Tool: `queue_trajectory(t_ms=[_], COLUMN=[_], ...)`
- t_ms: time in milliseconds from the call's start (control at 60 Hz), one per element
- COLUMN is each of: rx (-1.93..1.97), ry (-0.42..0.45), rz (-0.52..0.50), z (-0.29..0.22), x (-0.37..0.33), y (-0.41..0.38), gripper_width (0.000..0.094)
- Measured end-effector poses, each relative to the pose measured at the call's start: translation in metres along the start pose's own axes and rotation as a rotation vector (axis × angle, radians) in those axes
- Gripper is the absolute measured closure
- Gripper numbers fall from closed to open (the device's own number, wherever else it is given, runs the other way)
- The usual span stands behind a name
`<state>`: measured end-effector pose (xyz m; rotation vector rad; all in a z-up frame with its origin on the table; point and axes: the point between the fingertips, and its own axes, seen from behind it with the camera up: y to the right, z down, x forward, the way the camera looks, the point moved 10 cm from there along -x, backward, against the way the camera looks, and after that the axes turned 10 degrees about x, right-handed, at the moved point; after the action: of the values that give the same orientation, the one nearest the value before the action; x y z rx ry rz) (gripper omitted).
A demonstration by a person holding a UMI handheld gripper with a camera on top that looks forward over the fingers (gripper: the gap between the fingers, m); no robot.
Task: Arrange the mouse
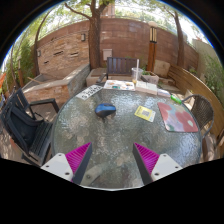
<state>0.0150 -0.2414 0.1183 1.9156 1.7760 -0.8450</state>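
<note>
A dark blue mouse (105, 110) lies on the round glass table (110, 140), well beyond my fingers and slightly left of the line between them. My gripper (112, 160) is open and empty, with nothing between its pink pads (78, 157). It hovers over the near part of the table.
A red book or mat (178, 117) and a yellow-green card (146, 113) lie on the right of the table. A white box (90, 91) and other small items sit at the far side. A black chair (25, 125) stands at the left. A brick wall and a tree stand behind.
</note>
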Motion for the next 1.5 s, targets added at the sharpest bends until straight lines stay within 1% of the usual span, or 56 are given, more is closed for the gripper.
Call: queue_trajectory(t_ms=[117, 133, 233, 250, 417, 583, 633, 683, 750, 767, 800, 900, 983, 1083, 1183, 1267, 1317, 1400, 1467, 1500], rx=[0.002, 0.007, 0.029, 0.03, 0.047, 0.033, 0.031, 0.027, 0.03, 0.032, 0.031, 0.012, 0.027, 0.031, 0.043, 0.076, 0.092, 0.118, 0.117, 0.104], ry=[0.023, 0.023, 0.015, 0.013, 0.015, 0.002, 0.003, -0.001, -0.004, -0.004, -0.004, -0.013, -0.014, 0.053, 0.186, 0.294, 0.354, 0.412, 0.403, 0.372], rz=[-0.018, -0.023, -0.017, -0.018, 0.0, 0.022, 0.023, 0.04, 0.048, 0.046, 0.044, 0.046, 0.034, -0.025, -0.106, -0.159, -0.161, -0.124, -0.054, -0.004], z=[-0.004, -0.023, -0.032, -0.042, -0.076, -0.097, -0.102, -0.104, -0.107, -0.107, -0.109, -0.11, -0.113, -0.139, -0.187, -0.232, -0.261, -0.279, -0.272, -0.261], x=[0.069, 0.082, 0.134, 0.136, 0.183, 0.214, 0.221, 0.227, 0.232, 0.233, 0.233, 0.233, 0.227, 0.201, 0.149, 0.1, 0.077, 0.057, 0.066, 0.079], y=[-0.032, -0.035, -0.056, -0.053, -0.069, -0.074, -0.076, -0.076, -0.076, -0.077, -0.077, -0.077, -0.076, -0.076, -0.068, -0.043, -0.014, 0.056, 0.124, 0.16], gripper_width=[0.0102, 0.0099, 0.0099, 0.01, 0.0099, 0.0119, 0.0159, 0.0229, 0.0376, 0.0437, 0.0439, 0.052, 0.0558, 0.0574, 0.0575, 0.0575, 0.0576, 0.0577, 0.0578, 0.0578])
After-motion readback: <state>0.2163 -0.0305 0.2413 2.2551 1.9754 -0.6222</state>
